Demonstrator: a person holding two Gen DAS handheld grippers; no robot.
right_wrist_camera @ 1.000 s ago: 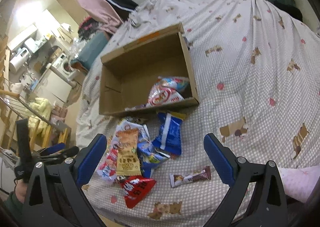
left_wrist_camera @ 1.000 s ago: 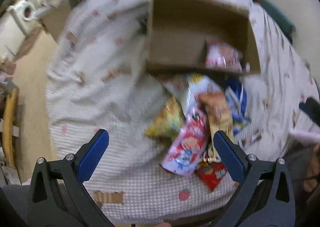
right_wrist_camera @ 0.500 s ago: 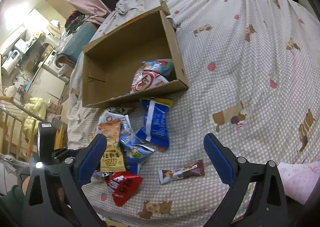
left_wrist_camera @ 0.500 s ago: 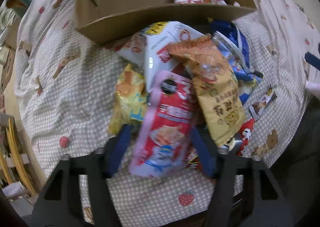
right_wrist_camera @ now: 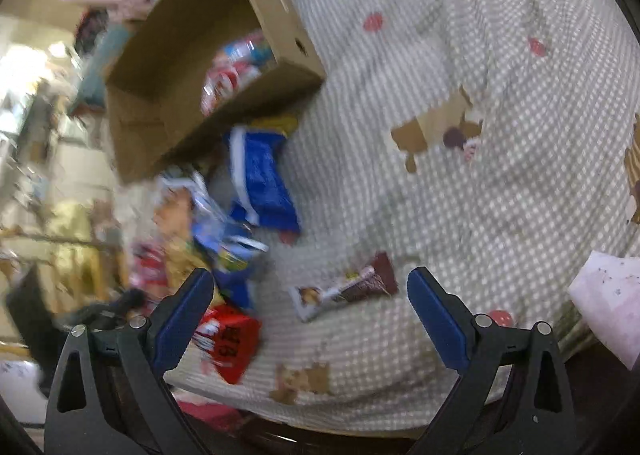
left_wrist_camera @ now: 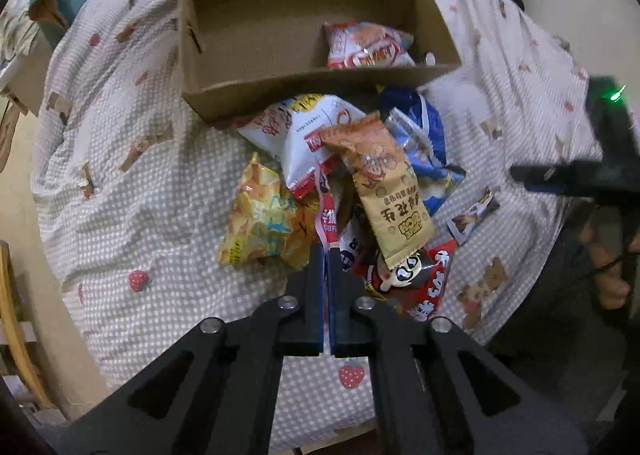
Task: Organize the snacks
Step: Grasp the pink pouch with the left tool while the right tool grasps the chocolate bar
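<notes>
- The left claw is clenched on the near edge of a pink packet. Its jaws have just been closing and now meet with only that thin foil between them. The packet stands edge-on straight ahead of the tips, probably because a pinch on the seam turns it up out of the heap.
- The other snacks lie loose on the bed cover just beyond this claw. A yellow bag is to its left, and a tan packet and a red packet are to its right. A white bag and a blue bag lie farther ahead.
- They overlap, so taking the near, top packet by its edge seems the way to disturb the rest least.
- The box sits past the heap, directly ahead of the claw, open side up. One packet already lies in its far right corner. It looks like the place the snacks go, with most of its floor bare.
- The right claw is released, jaws wide and empty. It hovers over a chocolate bar that lies alone between its tips, apart from the heap to its left. This view is blurred, so I cannot tell how close the claw is.
- Judged from this, sorting has barely begun: one packet is boxed, one is gripped, and the rest are waiting.
</notes>
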